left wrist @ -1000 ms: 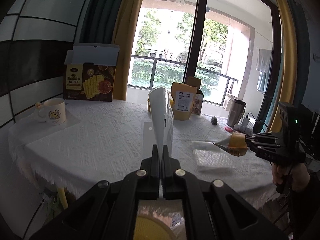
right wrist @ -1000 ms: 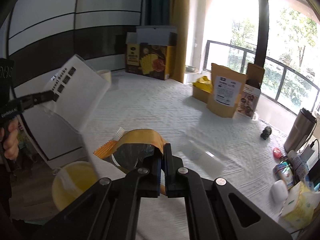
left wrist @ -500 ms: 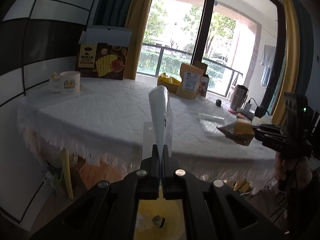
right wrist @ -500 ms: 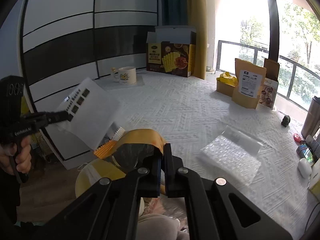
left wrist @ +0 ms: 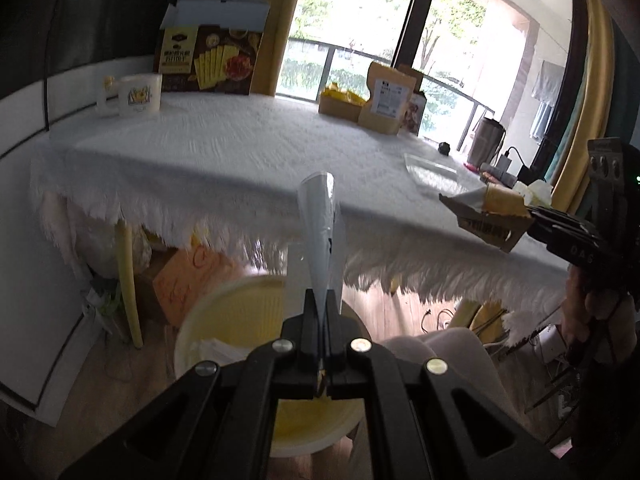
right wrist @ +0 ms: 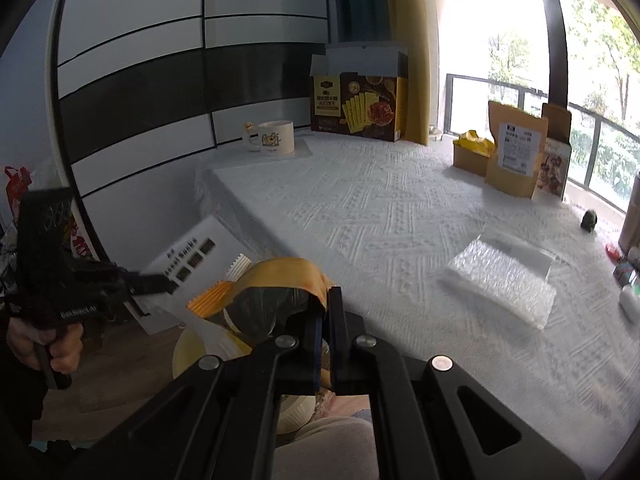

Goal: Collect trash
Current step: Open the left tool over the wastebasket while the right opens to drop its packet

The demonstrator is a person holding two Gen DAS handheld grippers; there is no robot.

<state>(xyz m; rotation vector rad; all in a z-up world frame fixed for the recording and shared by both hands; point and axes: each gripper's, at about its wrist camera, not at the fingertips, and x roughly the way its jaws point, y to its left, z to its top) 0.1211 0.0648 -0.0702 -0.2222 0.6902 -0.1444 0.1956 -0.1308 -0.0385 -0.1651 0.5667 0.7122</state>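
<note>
My left gripper (left wrist: pixel 319 304) is shut on a white plastic wrapper (left wrist: pixel 320 220), held edge-on above a yellow waste bin (left wrist: pixel 224 320) on the floor beside the table. The wrapper also shows in the right wrist view (right wrist: pixel 192 256), with the left gripper (right wrist: pixel 170 280) at the left. My right gripper (right wrist: pixel 325 304) is shut on an orange snack bag (right wrist: pixel 276 288), held off the table's near edge; the bin (right wrist: pixel 188 352) lies below it. In the left wrist view the right gripper (left wrist: pixel 536 220) holds the bag (left wrist: pixel 492 216) at the right.
A table with a white cloth (right wrist: pixel 380 208) carries a bubble-wrap sheet (right wrist: pixel 500 276), a mug (right wrist: pixel 272 138), a cracker box (right wrist: pixel 360 100), a kraft pouch (right wrist: pixel 516 148) and a yellow-filled carton (right wrist: pixel 472 152). A metal tumbler (left wrist: pixel 486 140) stands at the far edge. An orange box (left wrist: pixel 184 280) sits under the table.
Both grippers have moved off the table's edge and lower, each still holding its piece. The yellow bin has come into full view below the left gripper.
</note>
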